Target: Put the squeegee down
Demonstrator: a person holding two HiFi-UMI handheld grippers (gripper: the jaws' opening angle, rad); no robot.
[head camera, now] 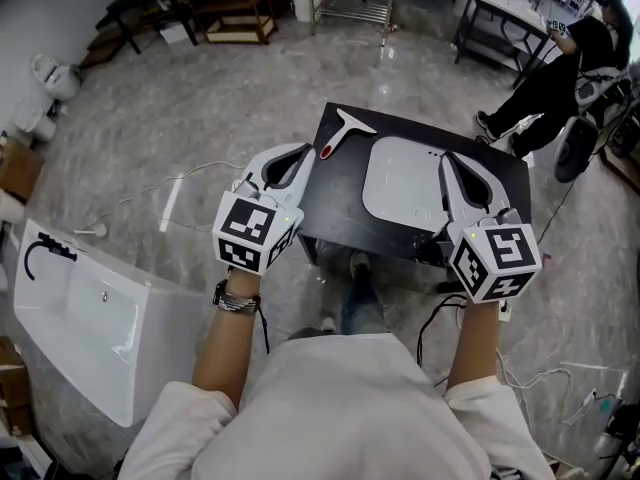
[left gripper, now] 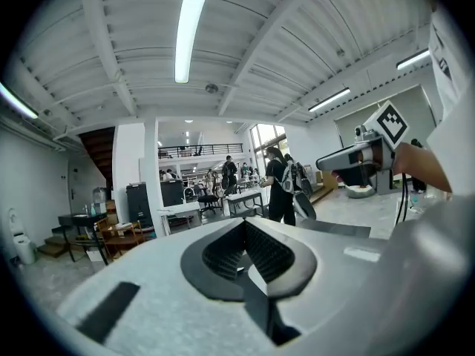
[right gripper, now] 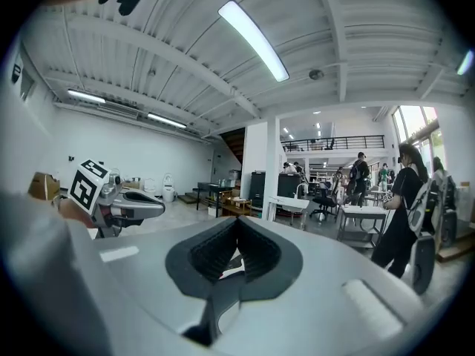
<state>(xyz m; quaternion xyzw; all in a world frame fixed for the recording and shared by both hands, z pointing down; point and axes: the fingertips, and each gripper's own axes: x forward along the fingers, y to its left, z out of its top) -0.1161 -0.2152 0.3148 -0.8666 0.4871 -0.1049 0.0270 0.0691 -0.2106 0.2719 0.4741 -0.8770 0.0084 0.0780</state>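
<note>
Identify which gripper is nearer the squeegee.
The left gripper, beside the squeegee at the table's left edge; the right gripper hangs over the white tray.

We lost the black table's (head camera: 420, 133) near edge behind both grippers. The left gripper (head camera: 303, 153) hid its near-left corner, and the right gripper (head camera: 446, 158) covered the white tray's (head camera: 400, 183) right side. A cardboard box (head camera: 15, 168) was cut off at the left edge. The far people (left gripper: 282, 188) were too small to read.

Bright, even light comes from ceiling tube lamps (left gripper: 185, 32). The polished floor (head camera: 200, 108) shows glare. Both gripper views bend strongly, their edges vignetted black.
</note>
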